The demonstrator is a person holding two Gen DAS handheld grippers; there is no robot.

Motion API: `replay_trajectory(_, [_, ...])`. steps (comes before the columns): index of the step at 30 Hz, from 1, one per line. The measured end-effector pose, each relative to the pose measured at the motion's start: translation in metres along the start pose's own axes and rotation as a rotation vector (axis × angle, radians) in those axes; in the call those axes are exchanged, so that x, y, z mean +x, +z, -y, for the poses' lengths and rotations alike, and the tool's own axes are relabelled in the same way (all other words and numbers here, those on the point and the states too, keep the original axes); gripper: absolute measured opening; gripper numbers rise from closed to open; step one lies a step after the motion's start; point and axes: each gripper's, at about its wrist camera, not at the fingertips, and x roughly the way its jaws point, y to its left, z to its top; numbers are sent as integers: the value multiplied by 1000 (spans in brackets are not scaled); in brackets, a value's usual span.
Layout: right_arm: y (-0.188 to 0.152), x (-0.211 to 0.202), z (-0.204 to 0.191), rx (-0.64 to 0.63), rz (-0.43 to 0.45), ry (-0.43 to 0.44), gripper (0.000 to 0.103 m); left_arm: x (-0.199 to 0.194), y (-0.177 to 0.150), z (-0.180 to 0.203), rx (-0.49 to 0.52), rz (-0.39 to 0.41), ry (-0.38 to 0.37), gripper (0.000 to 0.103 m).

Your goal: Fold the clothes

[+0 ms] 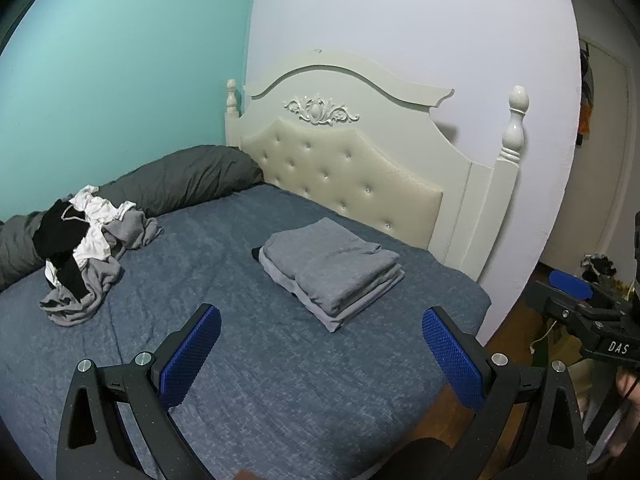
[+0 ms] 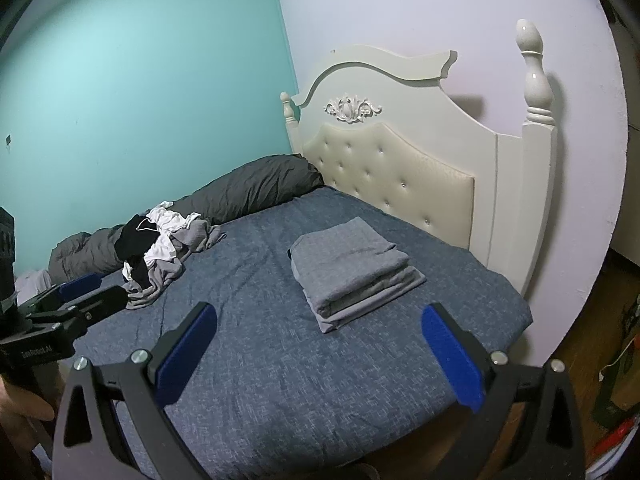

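Two tongs hang above the near part of the bed (image 1: 260, 380), both spread wide with nothing between their blue pads. At far left a heap (image 1: 86, 256) of unfolded clothes, black, white and grey, lies crumpled on the blue cover, touching the dark duvet (image 1: 172, 178) rolled along the teal wall (image 1: 120, 60). The left tongs (image 1: 320, 340) come next, held over bare cover. Right of the bed's middle sits a stack (image 1: 332, 270) of folded grey clothes, well apart from the heap and near the cream headboard (image 1: 352, 160). The right tongs (image 2: 318, 336) are over the bed's right edge, facing that stack; in the left wrist view they show only at the right border.
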Motion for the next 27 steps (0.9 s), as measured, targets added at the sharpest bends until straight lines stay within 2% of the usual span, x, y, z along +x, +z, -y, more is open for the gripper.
replay_trajectory(27, [-4,0,-1,-1,-15,-3,103,-5,-4,-5,-24,10,-8,103])
